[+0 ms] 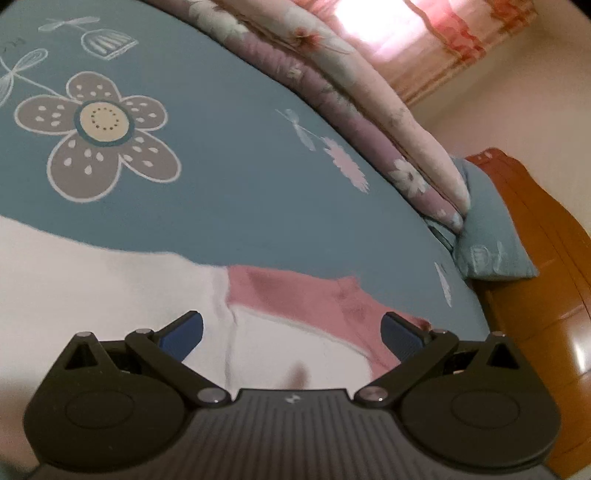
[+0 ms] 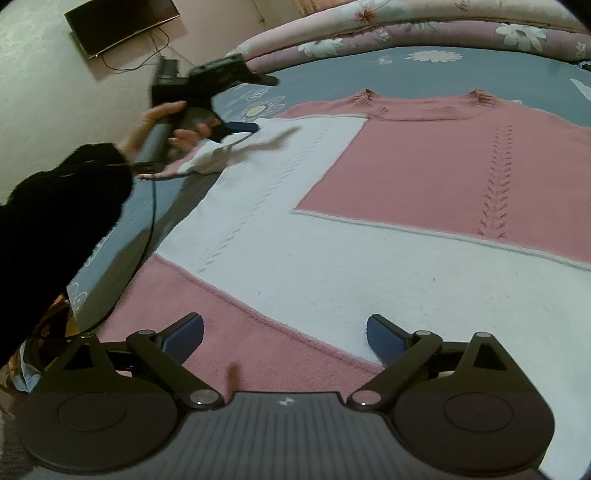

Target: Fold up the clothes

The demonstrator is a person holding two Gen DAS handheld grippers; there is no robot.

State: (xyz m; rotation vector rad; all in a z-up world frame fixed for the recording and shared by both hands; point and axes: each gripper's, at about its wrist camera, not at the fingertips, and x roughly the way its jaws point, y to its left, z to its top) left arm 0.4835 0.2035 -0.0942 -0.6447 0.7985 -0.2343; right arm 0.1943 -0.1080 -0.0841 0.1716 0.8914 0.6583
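Two grippers are working over one pink-and-white knit sweater point(image 2: 369, 206), which is lying spread flat on the blue flowered bedsheet point(image 1: 229, 155), neckline toward the quilt point(image 2: 424, 33). At the left, the left gripper point(image 1: 291, 332) is hovering with fingers released over the sleeve end, holding nothing. Further right, the right gripper point(image 2: 284, 334) is hanging spread above the hem. Judging by the drape, the knit is soft, limp and stretchy; hem corners and sleeve cuffs look the best holds.

Wooden headboard point(image 1: 546, 236), wall-mounted television point(image 2: 122, 24)
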